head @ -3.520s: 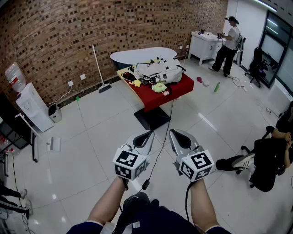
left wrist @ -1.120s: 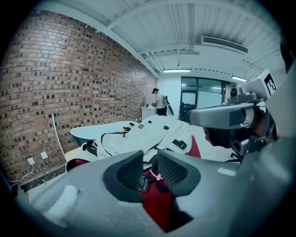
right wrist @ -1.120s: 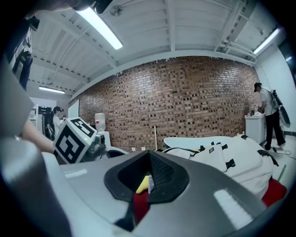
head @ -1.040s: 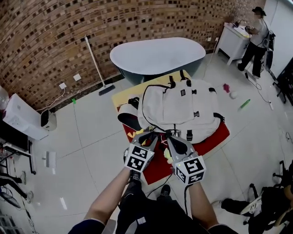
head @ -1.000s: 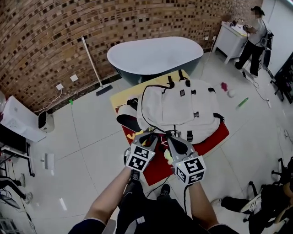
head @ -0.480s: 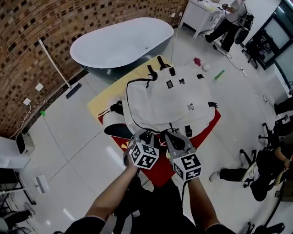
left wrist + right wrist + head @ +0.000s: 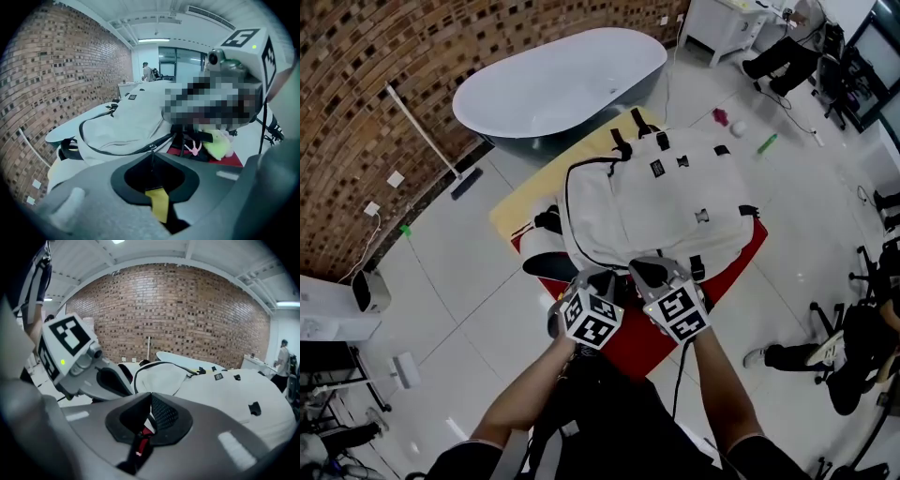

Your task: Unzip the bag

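Observation:
A white backpack (image 7: 656, 202) lies flat on a red-topped table (image 7: 727, 274), its black zipper line running round the near left edge. My left gripper (image 7: 605, 278) is at the bag's near edge. In the left gripper view its jaws (image 7: 151, 153) are closing, and the thin black zipper pull (image 7: 150, 149) runs down between the pads, which press on it. My right gripper (image 7: 645, 272) sits just right of it, shut with nothing seen between its jaws (image 7: 150, 398), and the backpack (image 7: 211, 390) is close ahead.
A pale bathtub (image 7: 553, 84) stands behind the table, against the brick wall. A yellow-green plush toy (image 7: 218, 143) and a dark shoe-like item (image 7: 546, 265) lie by the bag's near side. A broom (image 7: 427, 141) leans at the left. A person (image 7: 778, 52) and chairs are at the far right.
Both grippers have come in low against the bag's near edge. The left jaws, apart before, have closed round the zipper pull. The right jaws stayed shut.

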The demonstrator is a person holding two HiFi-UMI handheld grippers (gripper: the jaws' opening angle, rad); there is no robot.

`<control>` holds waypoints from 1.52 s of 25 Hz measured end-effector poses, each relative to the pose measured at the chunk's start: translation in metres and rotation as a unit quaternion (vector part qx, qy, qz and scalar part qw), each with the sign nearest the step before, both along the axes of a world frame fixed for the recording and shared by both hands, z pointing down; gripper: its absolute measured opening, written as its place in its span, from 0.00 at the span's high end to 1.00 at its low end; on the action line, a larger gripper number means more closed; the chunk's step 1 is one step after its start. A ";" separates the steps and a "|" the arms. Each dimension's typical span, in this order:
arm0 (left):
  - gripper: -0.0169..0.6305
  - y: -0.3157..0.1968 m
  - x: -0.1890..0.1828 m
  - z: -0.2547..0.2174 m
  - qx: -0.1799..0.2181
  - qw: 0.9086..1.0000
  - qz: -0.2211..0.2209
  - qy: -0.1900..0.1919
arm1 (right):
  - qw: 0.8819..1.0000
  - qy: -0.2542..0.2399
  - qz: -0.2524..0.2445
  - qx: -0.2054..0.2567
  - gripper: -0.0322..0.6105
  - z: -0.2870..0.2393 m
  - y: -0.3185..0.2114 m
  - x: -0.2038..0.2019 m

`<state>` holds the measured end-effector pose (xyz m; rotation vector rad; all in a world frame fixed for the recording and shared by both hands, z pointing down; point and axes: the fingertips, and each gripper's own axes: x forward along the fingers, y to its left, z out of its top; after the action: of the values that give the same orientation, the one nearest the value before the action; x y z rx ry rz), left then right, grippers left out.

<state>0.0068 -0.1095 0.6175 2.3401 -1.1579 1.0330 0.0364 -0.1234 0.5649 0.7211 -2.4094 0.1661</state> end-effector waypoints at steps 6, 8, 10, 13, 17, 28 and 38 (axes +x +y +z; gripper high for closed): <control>0.94 -0.003 -0.006 -0.016 0.002 0.999 0.013 -0.029 | 0.992 0.062 -0.113 -0.003 0.64 0.030 0.014 -0.018; 0.94 -0.004 -0.010 -0.021 0.004 0.999 0.007 -0.034 | 0.987 0.090 -0.135 0.020 0.71 0.039 0.012 -0.020; 0.94 -0.004 -0.014 -0.025 0.001 0.999 0.000 -0.037 | 0.982 0.104 -0.150 0.036 0.83 0.045 0.011 -0.019; 0.94 -0.007 -0.022 -0.029 -0.005 0.999 -0.010 -0.036 | 0.981 0.100 -0.161 0.037 0.86 0.043 0.011 -0.015; 0.94 -0.011 -0.039 -0.036 -0.009 0.999 -0.020 -0.034 | 0.982 0.088 -0.166 0.031 0.87 0.041 0.010 -0.014; 0.93 -0.035 -0.095 -0.054 -0.008 0.999 0.040 -0.034 | 0.982 0.112 -0.148 0.034 0.89 0.035 0.015 -0.009; 0.92 -0.078 -0.121 -0.048 -0.017 0.989 0.149 -0.017 | 0.980 0.171 -0.096 0.014 0.89 0.034 0.017 -0.003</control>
<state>-0.1142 -0.1878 0.5696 2.5286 -0.8091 1.1828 0.0338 -0.1064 0.5985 0.4790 -2.1364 -0.0671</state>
